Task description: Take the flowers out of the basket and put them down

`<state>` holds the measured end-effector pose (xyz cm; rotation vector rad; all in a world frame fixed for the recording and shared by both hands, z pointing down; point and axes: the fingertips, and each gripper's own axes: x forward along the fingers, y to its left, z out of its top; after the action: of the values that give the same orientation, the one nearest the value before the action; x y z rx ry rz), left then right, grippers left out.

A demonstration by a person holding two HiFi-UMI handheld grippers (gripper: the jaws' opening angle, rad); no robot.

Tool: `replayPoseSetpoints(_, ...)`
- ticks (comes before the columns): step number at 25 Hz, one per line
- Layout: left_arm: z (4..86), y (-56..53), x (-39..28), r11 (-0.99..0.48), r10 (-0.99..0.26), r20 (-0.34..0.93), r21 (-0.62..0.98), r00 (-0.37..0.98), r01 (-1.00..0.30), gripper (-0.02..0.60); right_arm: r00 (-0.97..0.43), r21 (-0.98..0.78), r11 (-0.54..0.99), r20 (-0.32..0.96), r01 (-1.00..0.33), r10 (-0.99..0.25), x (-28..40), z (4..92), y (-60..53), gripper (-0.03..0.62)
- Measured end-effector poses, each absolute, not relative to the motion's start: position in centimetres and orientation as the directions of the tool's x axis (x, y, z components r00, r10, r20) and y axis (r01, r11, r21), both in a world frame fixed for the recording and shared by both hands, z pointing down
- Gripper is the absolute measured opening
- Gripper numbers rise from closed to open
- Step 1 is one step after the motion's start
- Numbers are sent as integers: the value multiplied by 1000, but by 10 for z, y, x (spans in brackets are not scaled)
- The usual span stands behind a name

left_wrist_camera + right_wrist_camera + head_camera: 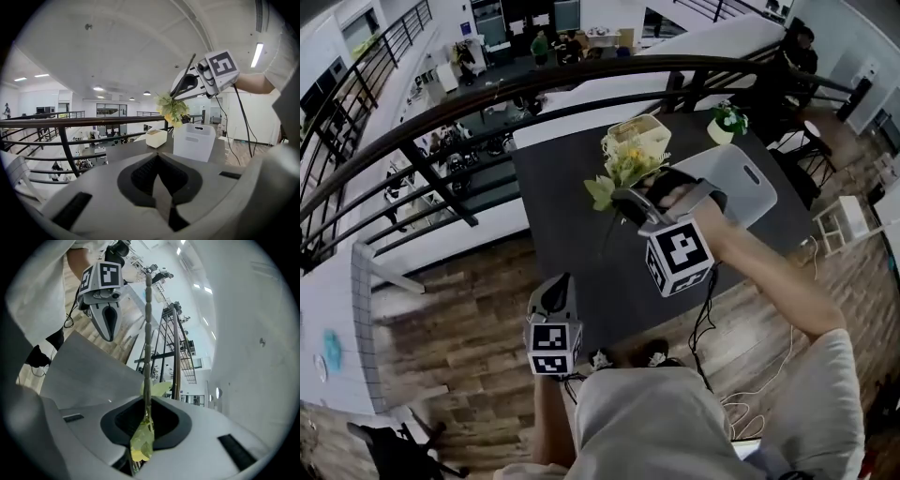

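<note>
My right gripper [623,198] is up over the dark table [553,197], shut on the thin stem [147,329] of a yellow-green flower sprig [624,165]. The stem runs between the jaws, and a yellow-green leaf [142,442] lies by the pads. In the left gripper view the flowers [172,108] hang in the air above the white basket [194,140]. That basket [748,180] stands at the table's right. My left gripper [562,281] is shut on nothing at the table's near edge.
A small cream box [645,131] and a potted plant [727,120] stand at the table's far end. A dark railing [487,103] curves behind the table, with a lower floor beyond it. A cable [705,314] trails from the right gripper over the wooden floor [459,319].
</note>
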<state>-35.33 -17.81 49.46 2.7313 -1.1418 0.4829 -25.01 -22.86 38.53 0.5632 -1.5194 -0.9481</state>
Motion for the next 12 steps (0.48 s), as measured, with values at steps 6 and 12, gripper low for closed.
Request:
replayPoseSetpoints(6,506,-192,-382,-699,-664,360,12,655,-715,23,-275,786,553,616,275,-738,-300,455,-216,69)
replayPoseSetpoints(12,529,-203,-383,-722,-620,390,57,681,-689,23,-233,689,563,704,456,-671,-301,558,-219,69)
